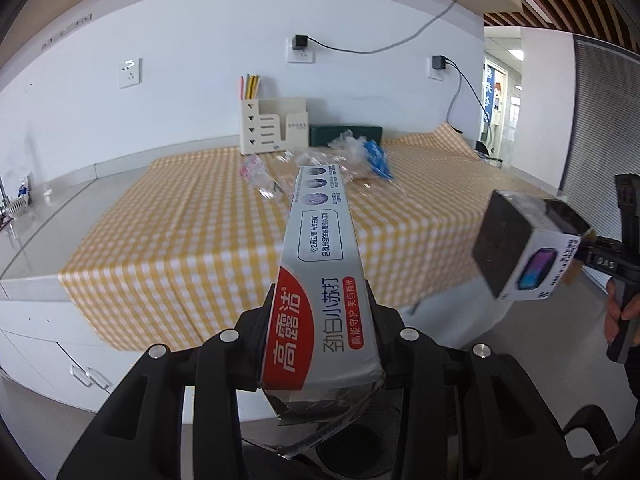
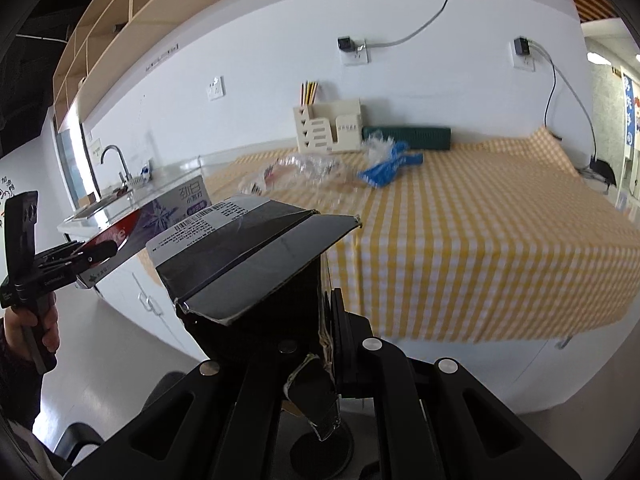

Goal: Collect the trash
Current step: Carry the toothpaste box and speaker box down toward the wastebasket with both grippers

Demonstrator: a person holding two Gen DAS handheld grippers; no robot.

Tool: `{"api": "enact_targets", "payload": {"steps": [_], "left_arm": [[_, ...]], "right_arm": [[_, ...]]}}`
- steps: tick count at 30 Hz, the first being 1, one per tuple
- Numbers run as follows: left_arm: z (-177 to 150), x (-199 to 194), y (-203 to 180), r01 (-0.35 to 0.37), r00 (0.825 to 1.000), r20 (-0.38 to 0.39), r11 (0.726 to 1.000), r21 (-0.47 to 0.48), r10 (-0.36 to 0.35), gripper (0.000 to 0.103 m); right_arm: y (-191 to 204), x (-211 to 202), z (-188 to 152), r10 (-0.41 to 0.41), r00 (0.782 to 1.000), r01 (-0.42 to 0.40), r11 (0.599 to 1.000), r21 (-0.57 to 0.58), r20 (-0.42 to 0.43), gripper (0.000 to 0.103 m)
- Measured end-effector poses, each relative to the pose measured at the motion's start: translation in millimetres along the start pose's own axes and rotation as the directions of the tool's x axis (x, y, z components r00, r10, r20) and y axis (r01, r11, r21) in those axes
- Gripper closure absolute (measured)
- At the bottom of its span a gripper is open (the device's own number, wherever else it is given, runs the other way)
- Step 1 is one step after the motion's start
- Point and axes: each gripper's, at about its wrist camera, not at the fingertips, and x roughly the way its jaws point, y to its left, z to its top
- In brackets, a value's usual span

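My left gripper [image 1: 320, 304] is shut on a silver and red toothpaste box [image 1: 320, 248] that points forward over the edge of the table. Further right, my right gripper [image 1: 580, 256] holds a black and white carton [image 1: 520, 248] in the air. In the right wrist view, the right gripper [image 2: 326, 320] is shut on a side wall of that black carton [image 2: 248, 256], whose flap hangs open. The left gripper [image 2: 100, 250] shows at the left with the toothpaste box [image 2: 160, 216]. Clear plastic wrappers [image 1: 320, 156], a blue wrapper [image 1: 376, 156] and a pink one [image 1: 252, 170] lie on the yellow checked tablecloth [image 1: 180, 240].
A cream desk organiser [image 1: 272, 124] with pencils and a dark green box [image 1: 346, 134] stand at the wall. A sink with a tap [image 2: 114, 160] is on the counter to the left. Cables hang from wall sockets [image 1: 300, 46]. A black chair [image 1: 588, 432] is near the floor.
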Motion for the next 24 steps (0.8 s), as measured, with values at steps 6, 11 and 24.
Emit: {"api": "enact_targets", "payload": {"steps": [6,11,24], "left_arm": [[-46.0,8.8,-19.8,0.047,0.994,-0.103,0.999,0.01,-0.046,0.065],[-86.5,33.5,-30.4,0.076,0.975,-0.208,0.997,-0.001,-0.075,0.065],[-159.3,137.6,-27.7,0.092,0.876,-0.469,0.994,-0.065,-0.111,0.065]], "right_arm": [[4.5,20.8,-46.8,0.015,0.994,-0.011,1.0,0.029,-0.109,0.095],[10.0,47.5,-83.6,0.036,0.979,-0.028,0.999,0.045,-0.202,0.095],[0.0,155.3,-155.6,0.017,0.893,0.012,0.998,0.062,-0.45,0.095]]}}
